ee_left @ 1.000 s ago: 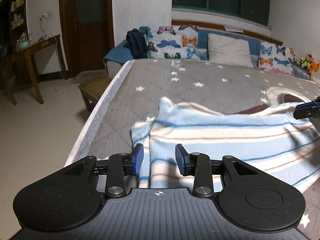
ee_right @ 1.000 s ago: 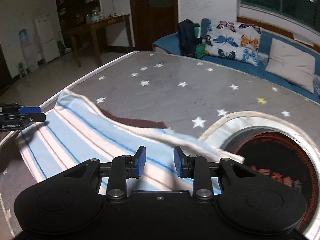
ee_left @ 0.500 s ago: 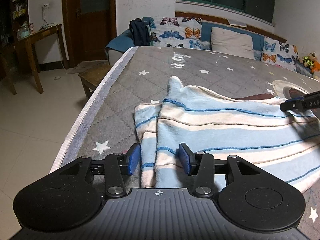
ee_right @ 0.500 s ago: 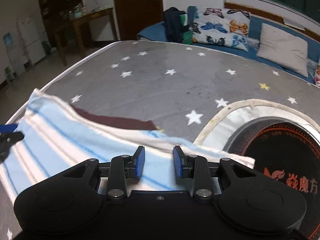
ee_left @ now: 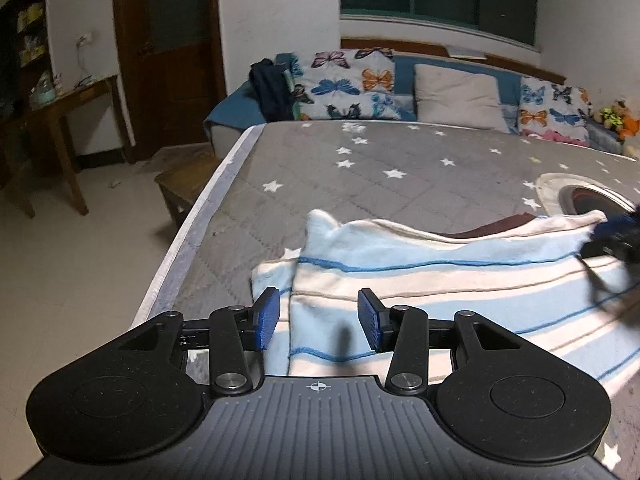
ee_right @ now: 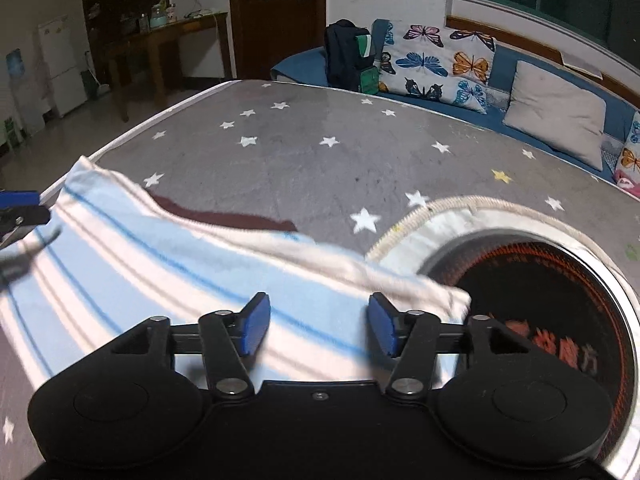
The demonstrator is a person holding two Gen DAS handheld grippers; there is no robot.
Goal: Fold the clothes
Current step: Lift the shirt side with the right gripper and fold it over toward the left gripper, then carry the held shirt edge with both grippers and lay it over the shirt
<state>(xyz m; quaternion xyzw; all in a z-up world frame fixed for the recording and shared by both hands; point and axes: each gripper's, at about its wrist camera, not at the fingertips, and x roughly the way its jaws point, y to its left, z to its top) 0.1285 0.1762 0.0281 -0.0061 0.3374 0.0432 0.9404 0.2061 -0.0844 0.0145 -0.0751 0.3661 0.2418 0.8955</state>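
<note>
A light-blue and cream striped cloth (ee_left: 440,280) (ee_right: 160,264) lies folded on the grey star-patterned mattress (ee_left: 380,184) (ee_right: 320,160). A dark maroon garment (ee_left: 500,228) (ee_right: 224,218) peeks out from under its far edge. My left gripper (ee_left: 318,320) hovers open over the cloth's left end, with a fold edge between its pads. Over the right end, my right gripper (ee_right: 318,324) stands wide open; nothing is pinched. Each gripper shows blurred at the other view's edge: the right gripper (ee_left: 616,236) and the left gripper (ee_right: 20,208).
The mattress's left edge (ee_left: 188,240) drops to a tiled floor with a wooden stool (ee_left: 188,176) and a table (ee_left: 60,108). A round printed logo patch (ee_right: 540,280) lies right of the cloth. Butterfly pillows (ee_left: 348,80) and a dark backpack (ee_right: 346,56) line the far side.
My right gripper's jaws have spread clearly wider over the cloth's right end. The left gripper stays open and has drawn back a little from the cloth.
</note>
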